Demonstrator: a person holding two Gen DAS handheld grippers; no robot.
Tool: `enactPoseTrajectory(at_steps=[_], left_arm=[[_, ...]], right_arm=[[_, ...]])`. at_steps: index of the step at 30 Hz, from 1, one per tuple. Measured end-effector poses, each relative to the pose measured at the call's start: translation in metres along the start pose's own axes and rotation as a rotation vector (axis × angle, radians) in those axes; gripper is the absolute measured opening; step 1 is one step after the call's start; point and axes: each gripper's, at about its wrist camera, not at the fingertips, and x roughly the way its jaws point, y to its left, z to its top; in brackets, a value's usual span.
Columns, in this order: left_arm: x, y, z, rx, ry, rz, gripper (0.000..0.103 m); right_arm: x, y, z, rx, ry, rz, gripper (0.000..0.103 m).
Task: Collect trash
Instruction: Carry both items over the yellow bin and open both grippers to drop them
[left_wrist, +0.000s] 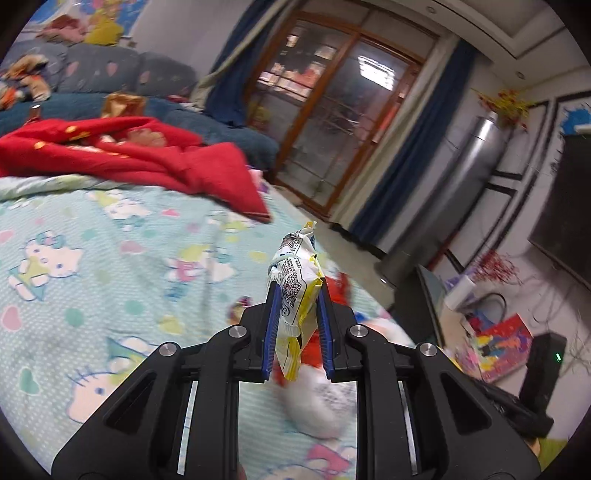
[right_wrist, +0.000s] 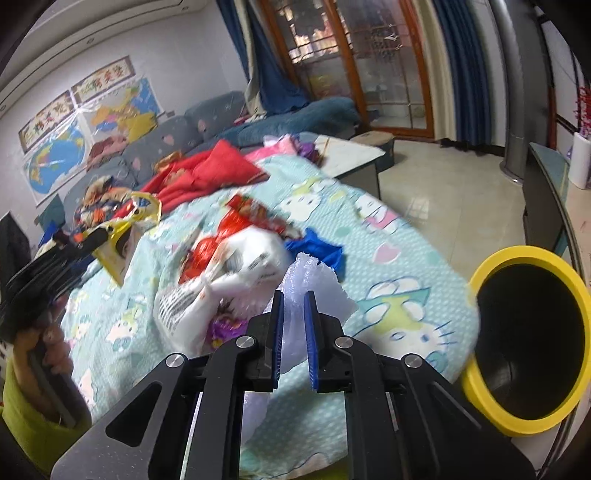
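Raised above the cartoon-print bed, the left gripper clamps a yellow-and-white wrapper, while the right gripper pinches clear plastic near the bed's edge beside a yellow-rimmed bin.

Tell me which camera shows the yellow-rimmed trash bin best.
The right wrist view. The trash bin fills its right edge, with the yellow rim and dark inside plain to see, beside the cartoon-print blanket. The left wrist view does not show the bin at all; it looks over the blanket toward the glass doors.
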Motion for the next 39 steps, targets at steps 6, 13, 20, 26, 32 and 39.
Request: enactPoseTrajectory(at_steps=[6,13,20,26,32,39], left_arm=[[0.011,-0.044,-0.013,0.076,0.047,-0.090,0.013],[0.033,-0.077,-0.034,0.125,0.125,-0.155,0.013],[0.056,-0.112,-0.057,0.196,0.203,-0.215,0.013],[0.079,-0.140,-0.076,0.260,0.273,-0.267,0.013],[0.096,-0.173,-0.093,0.339,0.319,-0.309,0.013],[0.125,-0.212,-0.109,0.389,0.378,-0.351,0.013]], right_arm=[[-0.012,-0.022,0.010,0.042,-0.058,-0.053,0.011],[-0.021,-0.055,0.018,0.119,-0.099,-0.143,0.011],[-0.030,-0.098,0.018,0.215,-0.124,-0.245,0.011],[-0.046,-0.137,0.011,0.280,-0.164,-0.348,0.011],[-0.055,-0.169,0.003,0.332,-0.178,-0.422,0.011],[-0.063,-0.205,-0.005,0.363,-0.182,-0.467,0.011]])
